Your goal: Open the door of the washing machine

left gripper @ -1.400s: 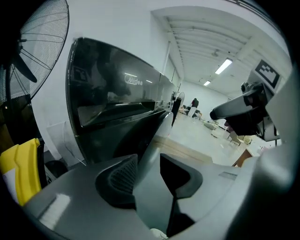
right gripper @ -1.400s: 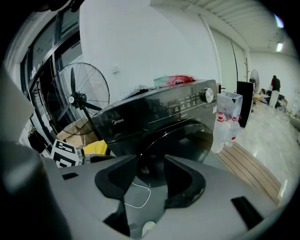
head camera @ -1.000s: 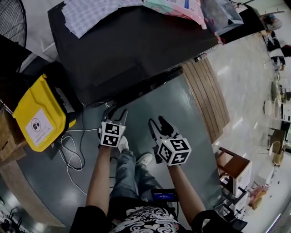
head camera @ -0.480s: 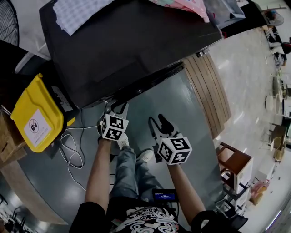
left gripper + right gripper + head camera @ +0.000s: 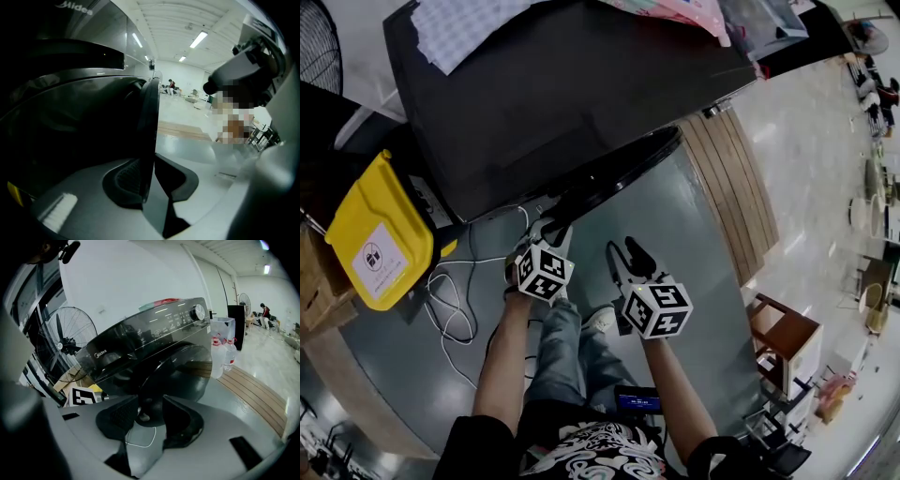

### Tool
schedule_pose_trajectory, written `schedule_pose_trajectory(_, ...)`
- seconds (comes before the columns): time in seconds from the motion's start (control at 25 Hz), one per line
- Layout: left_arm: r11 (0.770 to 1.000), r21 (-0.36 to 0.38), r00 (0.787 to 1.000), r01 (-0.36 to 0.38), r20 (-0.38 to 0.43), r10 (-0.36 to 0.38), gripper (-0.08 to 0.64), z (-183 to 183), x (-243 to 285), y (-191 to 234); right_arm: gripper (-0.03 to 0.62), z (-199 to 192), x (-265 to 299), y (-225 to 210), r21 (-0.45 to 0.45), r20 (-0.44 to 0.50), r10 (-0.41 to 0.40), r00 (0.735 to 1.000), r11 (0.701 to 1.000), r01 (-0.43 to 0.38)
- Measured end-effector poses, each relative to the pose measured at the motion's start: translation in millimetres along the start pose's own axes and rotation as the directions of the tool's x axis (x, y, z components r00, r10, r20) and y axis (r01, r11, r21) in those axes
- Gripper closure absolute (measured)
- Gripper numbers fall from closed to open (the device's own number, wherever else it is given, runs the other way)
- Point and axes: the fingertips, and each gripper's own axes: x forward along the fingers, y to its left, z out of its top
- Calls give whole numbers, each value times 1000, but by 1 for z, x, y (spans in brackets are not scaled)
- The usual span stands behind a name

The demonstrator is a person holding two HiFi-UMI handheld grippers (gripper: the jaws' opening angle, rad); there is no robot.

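The black washing machine (image 5: 562,84) fills the top of the head view, and its round dark door (image 5: 619,173) stands swung partly out from the front. My left gripper (image 5: 548,228) is at the door's near edge. In the left gripper view the door's rim (image 5: 149,122) runs down between the closing jaws of the left gripper (image 5: 149,173), with the pads against it. My right gripper (image 5: 626,255) hangs to the right, short of the door (image 5: 183,371). The jaws of the right gripper (image 5: 152,413) are closing a little with nothing between them.
A yellow bin (image 5: 375,234) stands left of the machine, with a white cable (image 5: 455,300) looped on the grey floor. A wooden platform (image 5: 727,187) lies to the right. A checked cloth (image 5: 469,23) lies on the machine's top. A fan (image 5: 65,338) and a water bottle (image 5: 229,355) flank it.
My left gripper moved onto the door's edge and its jaws narrowed round it. The door has swung further out. The right gripper has hardly moved.
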Motion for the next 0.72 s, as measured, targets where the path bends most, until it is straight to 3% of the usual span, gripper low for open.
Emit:
schedule_pose_trajectory(0.2, 996, 5, 996, 87, -3, -87, 480, -5, 0, -50, 413, -4, 6, -3, -9, -29, -57, 998, 998, 57)
schedule_pose_trajectory(0.28, 993, -18, 993, 120, 12, -120, 471, -4, -1, -68, 398, -4, 10, -6, -11, -33, -88, 996, 996, 87)
schedule_pose_trajectory(0.4, 983, -74, 984, 171, 58, -166, 400, 2, -10, -83, 356, -10, 21, -8, -9, -64, -115, 991, 993, 114)
schedule_pose_trajectory(0.44, 980, -89, 982, 179, 73, -173, 411, 3, -15, -85, 356, -13, 24, -9, -4, -73, -128, 989, 992, 128)
schedule_pose_trajectory(0.6, 972, -174, 984, 160, 103, -144, 420, -4, -34, -77, 387, -26, 22, -27, -49, -97, -244, 965, 970, 240)
schedule_pose_trajectory(0.72, 963, -230, 986, 141, 118, -116, 425, -6, -42, -68, 359, -36, 16, -41, -26, -110, -244, 964, 970, 243)
